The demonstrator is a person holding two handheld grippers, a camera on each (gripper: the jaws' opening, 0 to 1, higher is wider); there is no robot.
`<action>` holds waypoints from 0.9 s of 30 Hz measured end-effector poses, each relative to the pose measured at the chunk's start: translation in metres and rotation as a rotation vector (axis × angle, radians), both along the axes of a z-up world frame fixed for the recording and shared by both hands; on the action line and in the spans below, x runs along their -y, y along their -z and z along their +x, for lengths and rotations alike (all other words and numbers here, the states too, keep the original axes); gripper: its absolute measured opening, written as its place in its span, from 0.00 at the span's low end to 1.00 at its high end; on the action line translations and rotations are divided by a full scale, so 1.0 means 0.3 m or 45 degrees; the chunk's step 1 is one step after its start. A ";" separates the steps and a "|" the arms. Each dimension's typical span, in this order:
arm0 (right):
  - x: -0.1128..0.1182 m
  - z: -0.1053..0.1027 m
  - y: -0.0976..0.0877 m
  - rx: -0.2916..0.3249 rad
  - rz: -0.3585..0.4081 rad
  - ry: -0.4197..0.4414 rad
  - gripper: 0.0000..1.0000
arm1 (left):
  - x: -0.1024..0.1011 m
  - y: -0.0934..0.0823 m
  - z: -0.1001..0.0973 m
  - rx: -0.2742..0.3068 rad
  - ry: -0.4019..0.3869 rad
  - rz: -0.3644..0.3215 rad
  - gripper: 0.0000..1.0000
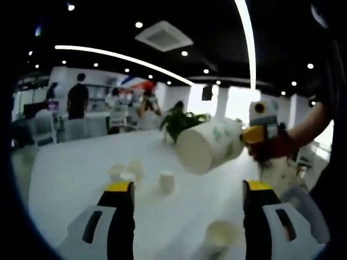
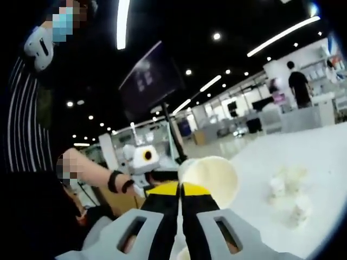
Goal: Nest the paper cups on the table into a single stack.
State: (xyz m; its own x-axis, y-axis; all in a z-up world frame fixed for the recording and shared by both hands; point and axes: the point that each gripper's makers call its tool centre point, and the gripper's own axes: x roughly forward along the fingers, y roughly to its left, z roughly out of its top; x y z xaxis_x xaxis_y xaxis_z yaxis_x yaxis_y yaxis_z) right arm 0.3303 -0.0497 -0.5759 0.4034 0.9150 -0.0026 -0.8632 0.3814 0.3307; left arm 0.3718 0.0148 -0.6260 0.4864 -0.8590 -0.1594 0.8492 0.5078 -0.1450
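— Several paper cups are seen scattered over the wide white surface (image 1: 70, 179), the largest thing in the left gripper view. Why are they left there?

— They are judged to be waiting their turn: a small loose group (image 1: 126, 171) lies near the middle, one upright cup (image 1: 166, 182) is set just beside it, and another cup (image 1: 222, 235) is seen low between the left gripper's fingers (image 1: 122, 216), untouched.

— And the cup in the air?

— A lifted cup (image 1: 209, 146) is held on its side well above the surface, pinched at its rim end by the right gripper (image 1: 255, 134), which is carried into the view from the right. In the right gripper view the same cup (image 2: 209, 179) is shown just past the yellow tips, and the right gripper (image 2: 180, 189) is closed tight on its wall, the fingers pressed almost together.

— Why tilted so?

— It is judged to be in transit toward another cup for nesting; the stack is not yet formed.

— And the left gripper (image 1: 187, 188)?

— Its fingers are spread wide with nothing held, probably kept ready over the cup below.
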 end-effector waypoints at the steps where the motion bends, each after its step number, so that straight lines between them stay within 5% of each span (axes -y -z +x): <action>1: 0.000 0.000 -0.003 0.000 -0.003 0.000 0.00 | -0.003 -0.001 0.003 0.008 -0.008 0.003 0.84; 6: 0.008 0.010 -0.002 -0.002 -0.026 0.001 0.00 | -0.027 -0.017 0.036 0.082 -0.079 -0.003 0.98; 15: 0.023 0.016 0.028 0.000 -0.173 -0.022 0.00 | -0.061 0.016 0.036 0.086 -0.101 0.043 0.98; 21: 0.019 -0.035 0.090 0.023 -0.416 -0.131 0.00 | -0.105 0.033 0.036 0.081 -0.149 0.051 0.98; 27: -0.008 -0.103 0.162 0.161 -0.704 -0.294 0.00 | -0.140 0.051 0.022 0.069 -0.170 0.068 0.96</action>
State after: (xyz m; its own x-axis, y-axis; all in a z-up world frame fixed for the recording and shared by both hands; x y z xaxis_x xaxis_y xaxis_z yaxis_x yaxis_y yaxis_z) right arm 0.2994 -0.0472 -0.6245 0.2232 0.8554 -0.4673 -0.9636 0.2661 0.0269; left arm 0.3784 0.0570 -0.6413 0.6050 -0.7770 -0.1736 0.7793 0.6226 -0.0709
